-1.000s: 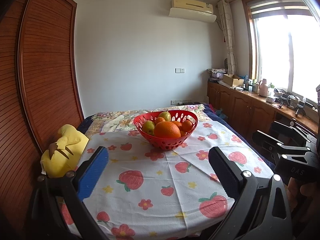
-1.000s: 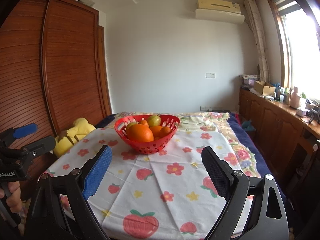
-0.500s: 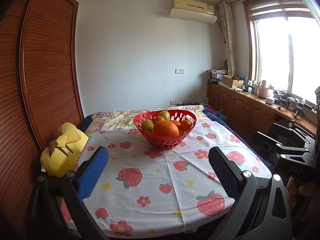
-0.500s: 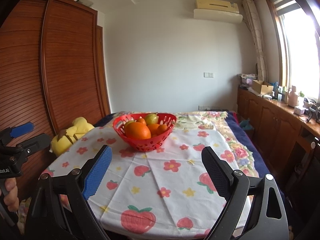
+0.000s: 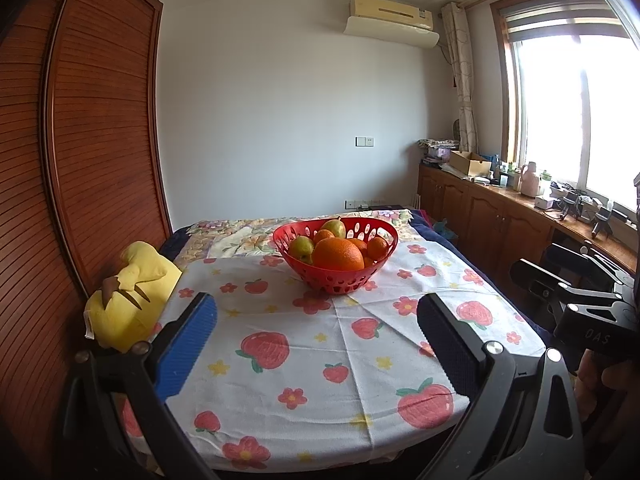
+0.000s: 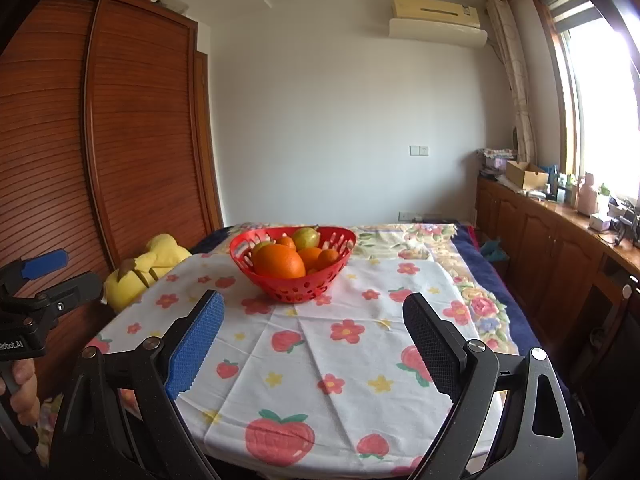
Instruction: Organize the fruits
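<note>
Compared with a second ago, both views are showing more of the near edge of the cloth, so the basket (image 5: 336,258) is sitting slightly higher and farther back in each picture; the fruit inside it is lying as before. The basket is red and perforated, resting on a strawberry-print cloth (image 5: 320,344) near its far end. In it, a large orange (image 5: 338,255) is sitting at the front, with two pears (image 5: 334,227) and several smaller oranges behind it.

Left gripper (image 5: 316,344) is hovering above the near part of the cloth, its fingers (image 5: 188,346) standing wide apart with nothing between them. Right gripper (image 6: 312,346) is doing the same, its fingers (image 6: 194,344) spread wide and carrying nothing. Both are well short of the basket.

A yellow plush toy (image 5: 128,296) is lying at the left edge of the cloth, against the wooden wardrobe (image 5: 80,160). A hand (image 6: 20,392) is gripping the left gripper's handle at the left edge of the right wrist view.
</note>
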